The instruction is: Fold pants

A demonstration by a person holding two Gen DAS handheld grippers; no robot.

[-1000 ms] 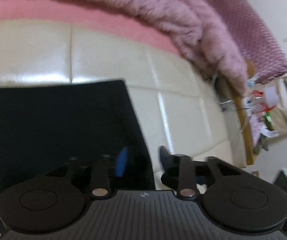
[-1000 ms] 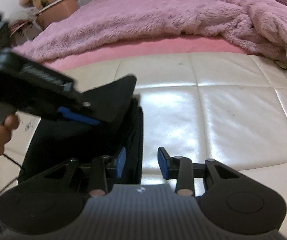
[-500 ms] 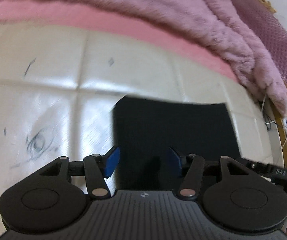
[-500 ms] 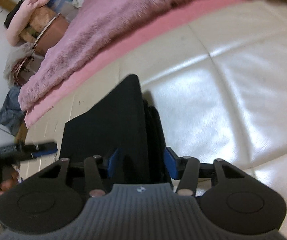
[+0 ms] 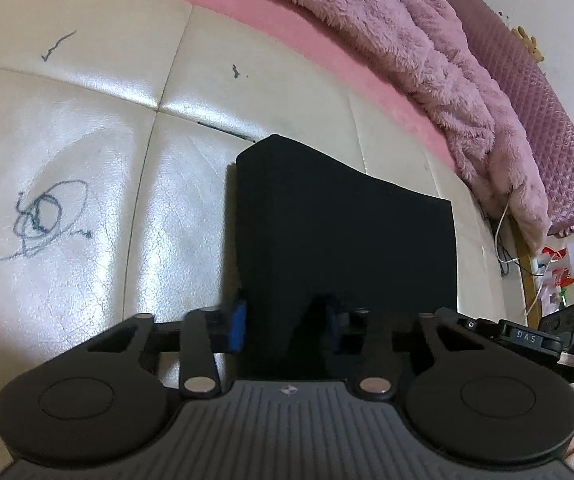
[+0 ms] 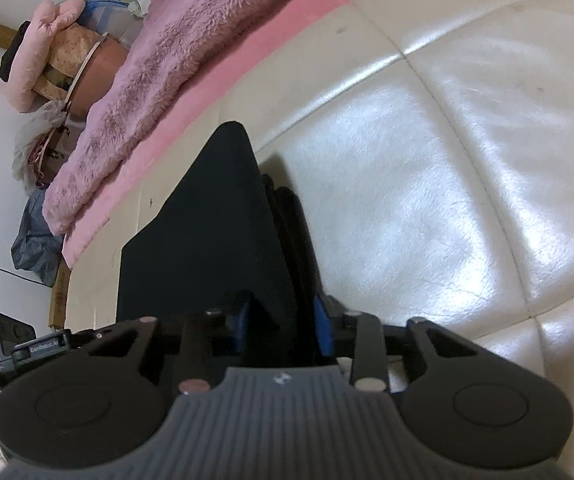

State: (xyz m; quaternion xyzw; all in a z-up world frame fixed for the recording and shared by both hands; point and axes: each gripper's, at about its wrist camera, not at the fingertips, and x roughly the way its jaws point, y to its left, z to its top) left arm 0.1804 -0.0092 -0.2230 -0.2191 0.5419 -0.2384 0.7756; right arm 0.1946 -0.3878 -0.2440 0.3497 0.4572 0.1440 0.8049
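Observation:
The black pants (image 5: 343, 232) lie folded into a thick rectangle on the cream quilted mattress (image 5: 87, 152). My left gripper (image 5: 285, 326) is open, its blue-padded fingers astride the near left edge of the bundle. In the right wrist view the pants (image 6: 207, 232) show stacked layers along their right side. My right gripper (image 6: 281, 322) is open, its fingers astride the near right edge of the stack. Whether the pads touch the cloth is hidden in the dark fabric.
A fluffy pink blanket (image 5: 427, 60) and pink sheet run along the far side of the mattress. Pen scribbles (image 5: 43, 212) mark the mattress at left. The other gripper's body (image 5: 543, 336) shows at right. Bags and clutter (image 6: 59, 64) sit beyond the bed.
Both grippers swung around and moved in onto the near edge of the folded pants, one at each side. The fingers stayed open. The pants stayed flat.

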